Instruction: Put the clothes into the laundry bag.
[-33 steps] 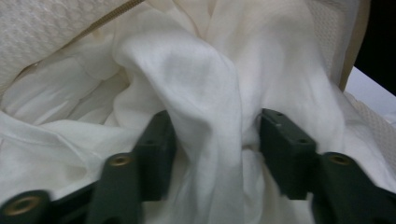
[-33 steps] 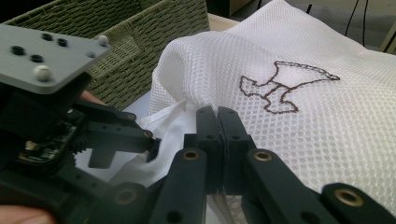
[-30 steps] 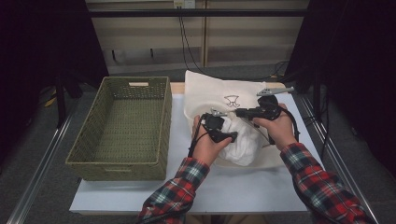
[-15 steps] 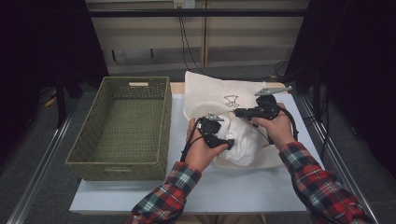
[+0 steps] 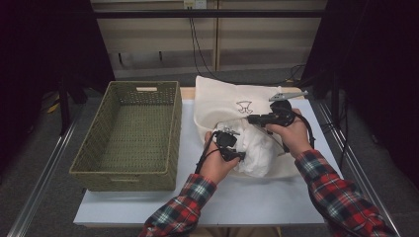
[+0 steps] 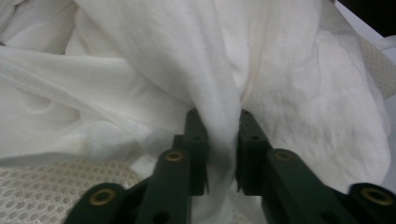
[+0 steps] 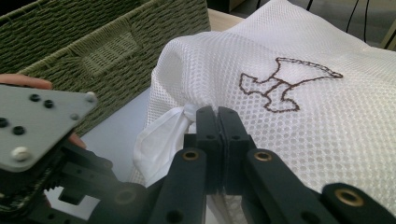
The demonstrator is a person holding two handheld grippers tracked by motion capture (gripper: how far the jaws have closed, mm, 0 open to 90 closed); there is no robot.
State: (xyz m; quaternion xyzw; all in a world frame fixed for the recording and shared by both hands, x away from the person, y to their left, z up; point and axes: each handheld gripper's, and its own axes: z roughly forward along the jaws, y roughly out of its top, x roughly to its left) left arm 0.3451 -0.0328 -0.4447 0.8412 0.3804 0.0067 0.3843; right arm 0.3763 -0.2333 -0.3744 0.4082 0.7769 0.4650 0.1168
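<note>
A green woven basket (image 5: 126, 136) stands on the left half of the table (image 5: 276, 202). Just right of it, the left gripper (image 5: 236, 154) has just been closing and now pinches a fold of the white cloth (image 6: 219, 93). At the right, near the far edge, the right gripper (image 7: 217, 116) is clamped on the rim of the mesh laundry bag (image 7: 327, 116).
</note>
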